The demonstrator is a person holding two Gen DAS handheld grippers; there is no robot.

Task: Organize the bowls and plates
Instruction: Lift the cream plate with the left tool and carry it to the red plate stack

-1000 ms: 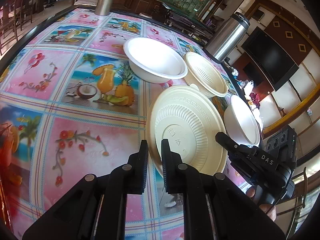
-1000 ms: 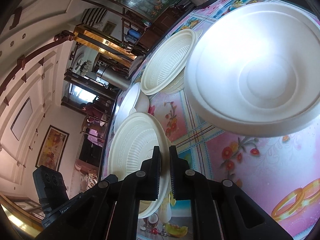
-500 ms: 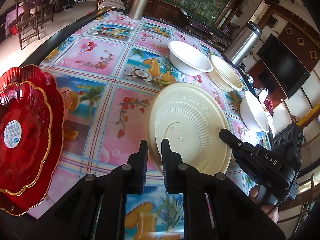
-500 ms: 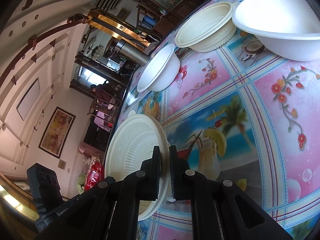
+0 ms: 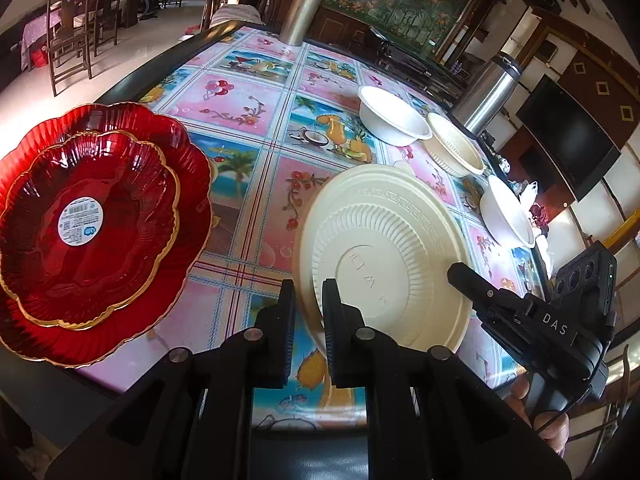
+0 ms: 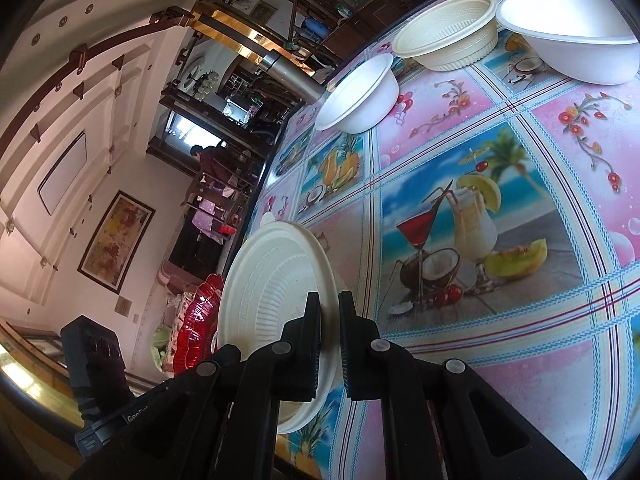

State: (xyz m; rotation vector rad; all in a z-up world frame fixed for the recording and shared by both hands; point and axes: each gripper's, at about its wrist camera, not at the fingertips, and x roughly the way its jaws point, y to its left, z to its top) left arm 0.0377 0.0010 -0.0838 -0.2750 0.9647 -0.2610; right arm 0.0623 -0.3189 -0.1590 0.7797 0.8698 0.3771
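Left gripper: clamped on the near rim of the cream plate.
Right gripper: pinching the same plate's opposite rim.
Cream plate: held tilted above the tablecloth.
Red plates: stacked at the near table edge, left of it.
Bowls: three, farther across the table.

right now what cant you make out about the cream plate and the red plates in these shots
- Cream plate, left wrist view: its near rim is behind the left gripper.
- Same plate, right wrist view: its lower edge is behind the right gripper.
- Red plates, left wrist view: the left side is cut off by the frame; the label print is too small to read.
- Red plates, right wrist view: mostly hidden behind the cream plate.
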